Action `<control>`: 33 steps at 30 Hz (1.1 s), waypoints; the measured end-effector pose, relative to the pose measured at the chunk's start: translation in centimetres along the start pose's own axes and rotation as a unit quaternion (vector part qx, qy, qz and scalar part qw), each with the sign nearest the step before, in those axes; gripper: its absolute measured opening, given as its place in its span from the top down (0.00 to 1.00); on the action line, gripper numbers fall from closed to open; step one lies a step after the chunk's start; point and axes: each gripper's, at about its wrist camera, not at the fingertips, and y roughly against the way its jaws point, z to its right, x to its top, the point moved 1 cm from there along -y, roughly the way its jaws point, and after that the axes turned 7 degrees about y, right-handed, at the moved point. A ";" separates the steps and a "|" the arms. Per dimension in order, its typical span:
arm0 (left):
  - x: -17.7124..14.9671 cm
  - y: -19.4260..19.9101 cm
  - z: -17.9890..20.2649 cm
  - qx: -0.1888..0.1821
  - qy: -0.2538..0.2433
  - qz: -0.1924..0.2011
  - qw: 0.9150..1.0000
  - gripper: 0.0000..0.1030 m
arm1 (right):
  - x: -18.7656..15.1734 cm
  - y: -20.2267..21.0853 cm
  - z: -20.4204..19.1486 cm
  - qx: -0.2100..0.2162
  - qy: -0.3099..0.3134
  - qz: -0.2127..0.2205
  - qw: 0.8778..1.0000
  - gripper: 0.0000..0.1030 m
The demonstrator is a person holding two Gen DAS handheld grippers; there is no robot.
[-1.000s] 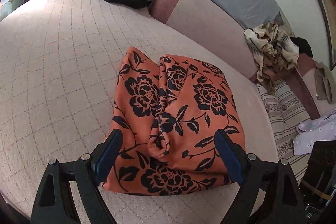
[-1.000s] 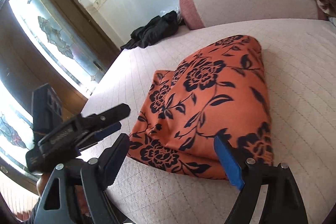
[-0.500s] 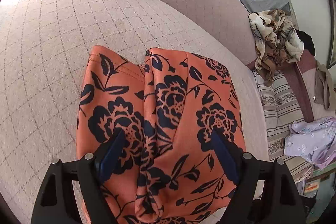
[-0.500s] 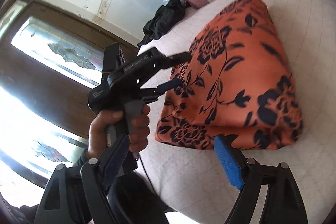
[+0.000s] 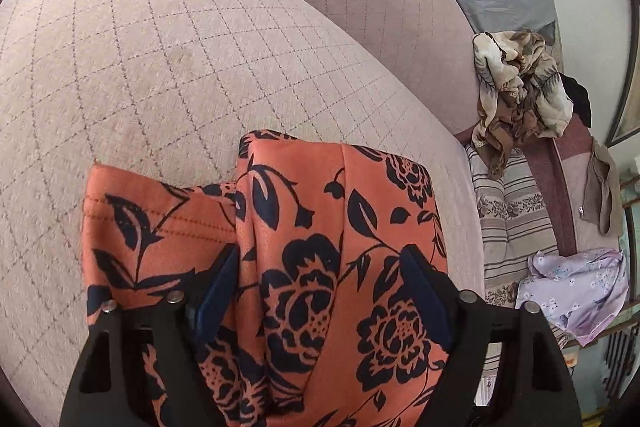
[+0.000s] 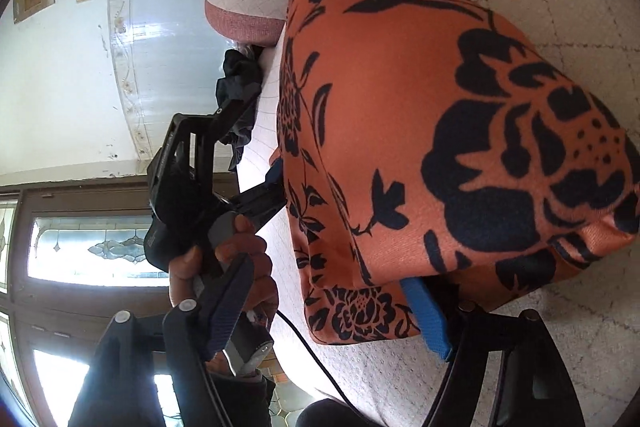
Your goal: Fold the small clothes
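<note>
we find the orange cloth (image 5: 320, 267) folded on the sofa (image 5: 160, 67), both the left gripper (image 5: 320, 291) and right gripper (image 6: 328, 307) closing around its near edge without yet pinching, and judge an uneven bite could undo the folded layers.

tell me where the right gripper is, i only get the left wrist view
Observer: The right gripper is at the near corner of the cloth, with one pad under the edge and its jaws closing.
Operator: pinched yet
Observer: No, the other finger stands off the cloth, in front of the hand.
Operator: how does my left look from there
Observer: The left gripper is at the cloth's side edge, with its jaws closing around that edge.
</note>
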 end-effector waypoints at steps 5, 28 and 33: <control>0.9 -1.2 -1.7 0.001 0.028 -0.017 0.999 0.84 | 0.5 -0.3 1.1 -0.019 0.005 -0.006 1.000 0.62; -1.4 5.8 -6.1 0.054 0.000 0.073 0.996 0.81 | -2.9 -4.0 0.8 -0.012 0.061 -0.092 0.994 0.88; -1.0 7.2 -5.3 0.101 -0.020 0.107 0.989 0.66 | -3.3 -4.5 1.7 -0.018 0.056 -0.103 0.993 0.86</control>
